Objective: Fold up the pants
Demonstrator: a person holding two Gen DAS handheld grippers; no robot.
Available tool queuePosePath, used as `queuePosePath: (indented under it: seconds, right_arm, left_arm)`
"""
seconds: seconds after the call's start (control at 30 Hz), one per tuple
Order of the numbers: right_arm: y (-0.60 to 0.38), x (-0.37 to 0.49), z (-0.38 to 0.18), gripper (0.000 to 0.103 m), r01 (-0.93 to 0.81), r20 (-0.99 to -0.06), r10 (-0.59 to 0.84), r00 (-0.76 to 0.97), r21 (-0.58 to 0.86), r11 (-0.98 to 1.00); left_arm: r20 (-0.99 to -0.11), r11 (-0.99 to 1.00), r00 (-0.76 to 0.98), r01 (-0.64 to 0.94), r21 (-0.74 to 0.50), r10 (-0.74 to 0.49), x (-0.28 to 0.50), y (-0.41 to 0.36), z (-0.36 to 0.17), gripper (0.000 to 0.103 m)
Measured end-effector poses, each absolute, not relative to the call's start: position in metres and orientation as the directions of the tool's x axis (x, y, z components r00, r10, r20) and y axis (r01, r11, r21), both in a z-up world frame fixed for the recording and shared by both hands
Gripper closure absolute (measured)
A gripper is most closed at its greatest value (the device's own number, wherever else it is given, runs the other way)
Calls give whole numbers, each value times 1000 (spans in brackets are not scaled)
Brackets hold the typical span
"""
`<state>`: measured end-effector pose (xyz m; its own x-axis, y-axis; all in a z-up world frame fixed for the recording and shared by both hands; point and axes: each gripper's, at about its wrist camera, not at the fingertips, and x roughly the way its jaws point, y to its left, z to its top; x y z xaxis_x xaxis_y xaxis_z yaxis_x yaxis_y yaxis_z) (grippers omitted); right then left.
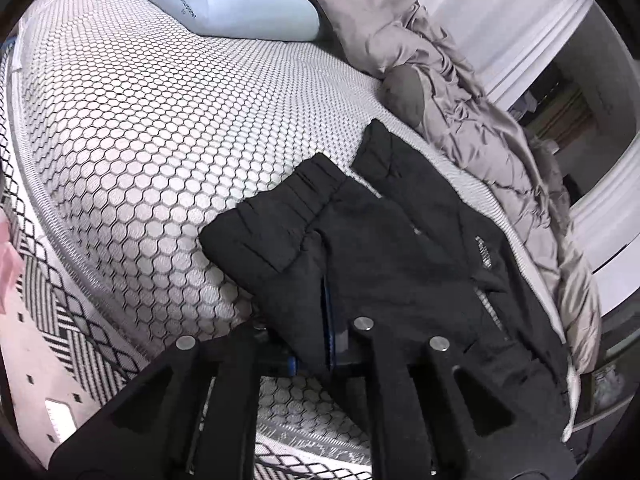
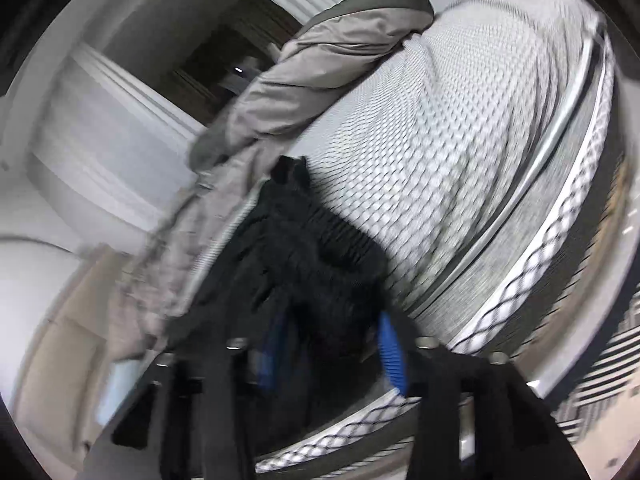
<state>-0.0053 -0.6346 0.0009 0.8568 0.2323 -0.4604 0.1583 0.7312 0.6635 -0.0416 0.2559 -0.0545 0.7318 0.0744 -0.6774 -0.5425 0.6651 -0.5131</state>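
Observation:
Black pants (image 1: 400, 248) lie crumpled on the honeycomb-patterned mattress (image 1: 160, 120), toward its near right side, with the elastic waistband folded over on the left. My left gripper (image 1: 326, 320) is shut on the pants' near edge, and a thin strip of blue pad shows beside the cloth. The right wrist view is blurred by motion. There the pants (image 2: 312, 248) bunch up between the two blue pads (image 2: 390, 356) of my right gripper (image 2: 330, 348). The thick fold of cloth fills the gap between its fingers.
A pale blue pillow (image 1: 224, 4) lies at the head of the bed. A rumpled grey-beige duvet (image 1: 460, 92) runs along the far side, right beside the pants. White panelled doors (image 1: 520, 20) stand behind it. A black-and-white patterned rug (image 1: 60, 320) covers the floor below the mattress edge.

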Motion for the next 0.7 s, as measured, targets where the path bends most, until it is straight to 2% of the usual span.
queuePosePath:
  seconds: [0.07, 0.13, 0.2, 0.33, 0.47, 0.57, 0.7]
  right_arm:
    - [-633, 0, -4, 60, 164, -467, 235, 853, 666, 728]
    - [-628, 6, -1, 83, 182, -496, 211, 842, 629, 756]
    - [-621, 1, 14, 90, 189, -512, 161, 844, 563, 805]
    - [-619, -10, 35, 92, 200, -520, 129, 845, 529, 824]
    - [-610, -3, 73, 92, 166, -477, 112, 872, 503, 848]
    - [-610, 14, 107, 92, 162, -441, 86, 893, 496, 853]
    - [-600, 80, 154, 92, 173, -422, 48, 905, 470, 866]
  left_arm:
    - [-676, 647, 733, -551, -528, 73, -38, 262, -58, 97]
    - [-667, 641, 740, -554, -531, 87, -38, 262, -57, 99]
    - [-649, 660, 754, -542, -520, 107, -45, 260, -48, 100]
    - [-622, 677, 772, -527, -514, 129, -59, 255, -25, 101]
    - [-603, 689, 790, -501, -525, 115, -52, 260, 7, 101]
    - [-601, 696, 793, -488, -527, 101, -24, 265, 34, 101]
    - [-614, 715, 783, -483, -506, 95, 47, 277, 70, 101]
